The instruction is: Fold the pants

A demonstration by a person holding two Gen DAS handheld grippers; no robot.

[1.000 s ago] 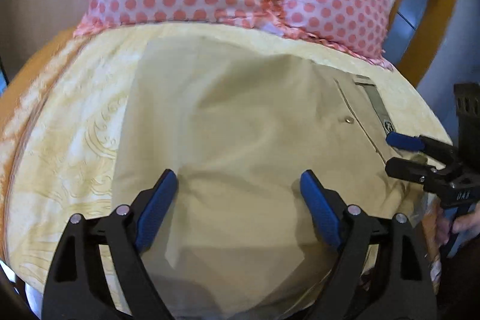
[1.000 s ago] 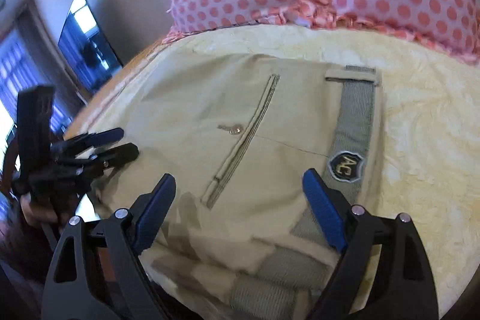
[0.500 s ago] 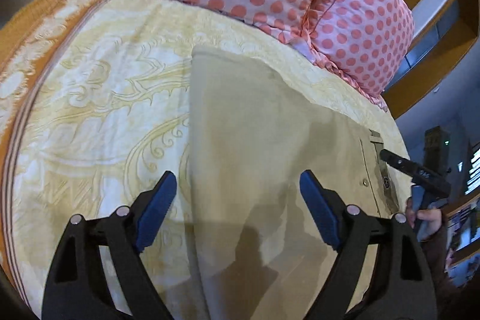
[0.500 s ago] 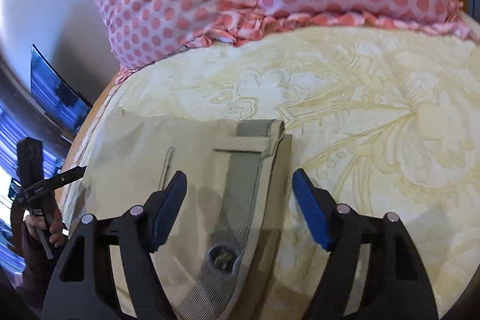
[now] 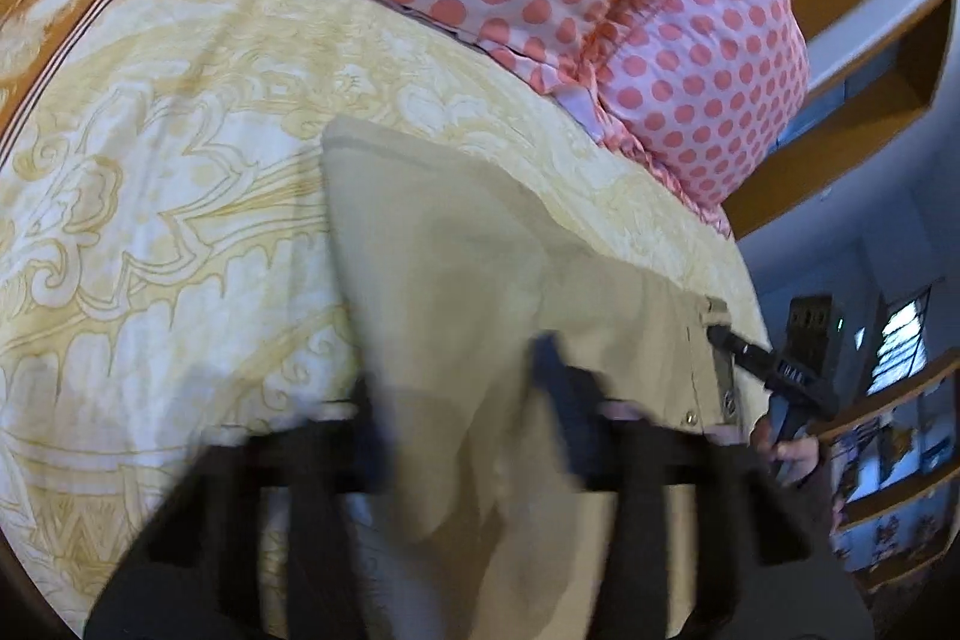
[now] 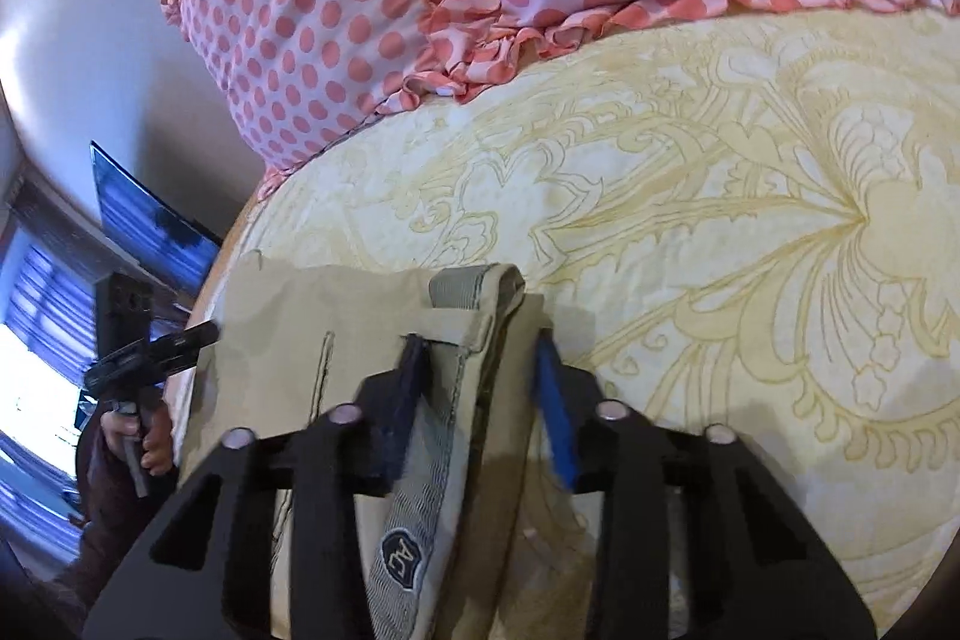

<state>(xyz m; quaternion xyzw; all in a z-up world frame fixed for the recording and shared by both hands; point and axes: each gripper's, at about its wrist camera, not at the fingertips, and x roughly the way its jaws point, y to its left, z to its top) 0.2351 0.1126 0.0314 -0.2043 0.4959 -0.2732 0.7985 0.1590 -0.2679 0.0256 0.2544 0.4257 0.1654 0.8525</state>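
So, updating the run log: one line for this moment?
left gripper: closing, blurred | right gripper: straddling waistband | pants: folded on bedspread

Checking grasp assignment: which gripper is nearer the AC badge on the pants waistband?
Right. The right gripper straddles the waistband, the AC badge just under it. The left gripper straddles the pants away from that end.
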